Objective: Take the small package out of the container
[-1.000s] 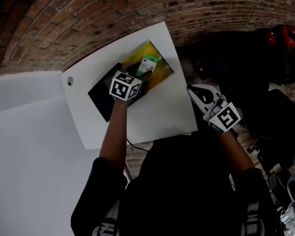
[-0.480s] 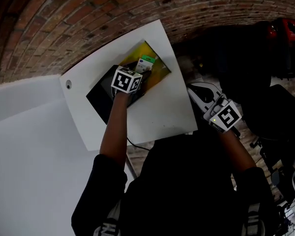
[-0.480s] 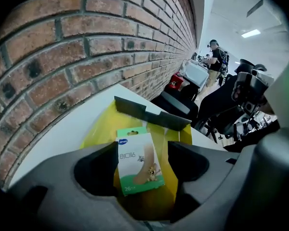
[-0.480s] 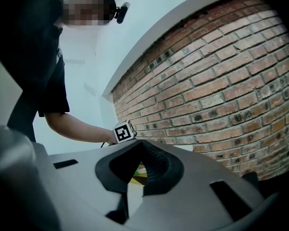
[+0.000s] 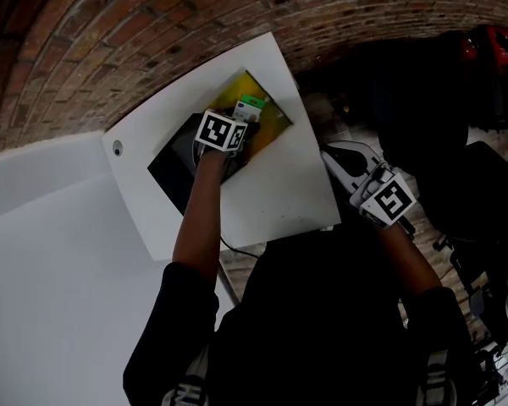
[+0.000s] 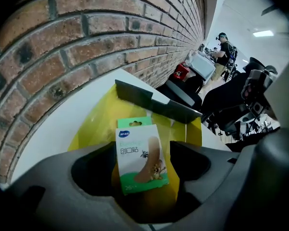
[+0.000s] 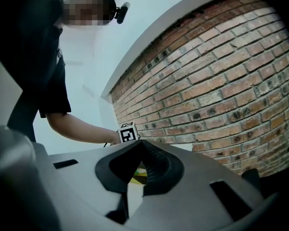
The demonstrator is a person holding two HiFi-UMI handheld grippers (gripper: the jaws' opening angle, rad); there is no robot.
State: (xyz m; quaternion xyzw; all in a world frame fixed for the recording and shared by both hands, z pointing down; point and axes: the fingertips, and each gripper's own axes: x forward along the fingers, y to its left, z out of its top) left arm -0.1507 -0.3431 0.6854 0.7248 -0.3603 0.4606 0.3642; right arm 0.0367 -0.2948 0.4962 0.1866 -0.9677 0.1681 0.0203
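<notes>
A small white and green plaster package [image 5: 252,107] [image 6: 139,158] stands on edge in the yellow container [image 5: 273,122] [image 6: 94,124] by the brick wall. My left gripper [image 5: 242,127] [image 6: 143,196] reaches into the container. Its jaws are opening, with the package in the gap between them and a little space on each side. My right gripper [image 5: 342,160] [image 7: 134,176] hangs off the right edge of the white table [image 5: 279,194], jaws together, with nothing in them.
A dark flat panel [image 5: 173,164] lies beside the container on the left, and a dark grey flap [image 6: 154,102] stands up behind the package. The brick wall [image 5: 152,32] runs close behind the table. Black chairs and a red object [image 5: 491,62] are at the right.
My left gripper has edged a little farther toward the wall over the container. The right gripper has hardly moved.
</notes>
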